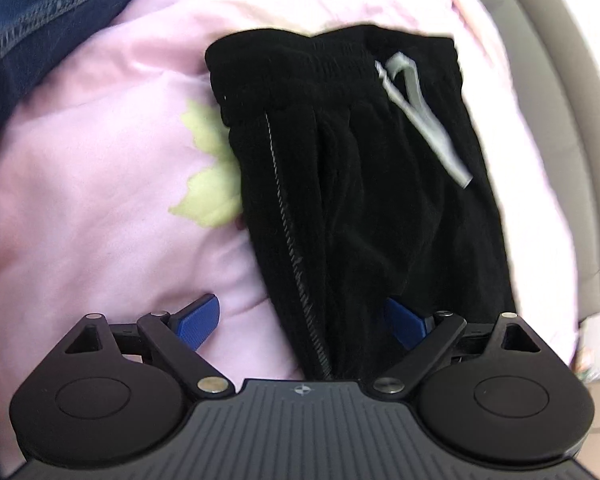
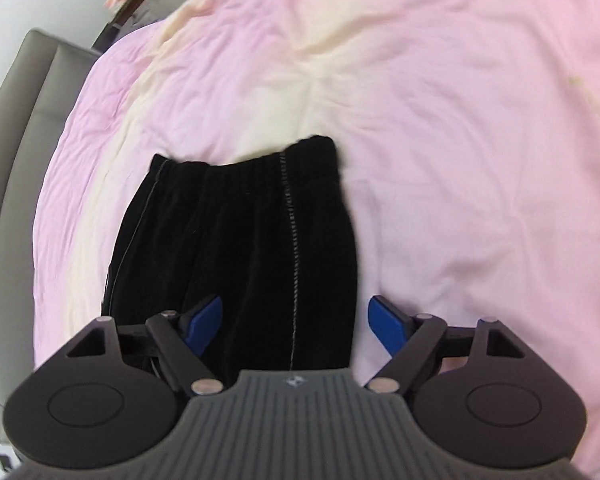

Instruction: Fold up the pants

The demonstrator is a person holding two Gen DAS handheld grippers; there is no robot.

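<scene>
Both the left tongs (image 1: 304,320) and right tongs (image 2: 296,322) gape wide, gripping nothing, over one pair of black pants (image 2: 236,240) lying folded on a pink bed sheet (image 2: 460,160). A grey headboard (image 2: 16,140) and one blue denim garment (image 1: 28,12) border the bed.

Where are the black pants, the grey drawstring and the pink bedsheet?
black pants (image 2: 240,248), right wrist view, middle of the fabric.
grey drawstring (image 1: 424,120), left wrist view, mid-cord.
pink bedsheet (image 2: 460,160), right wrist view, bare area.
</scene>
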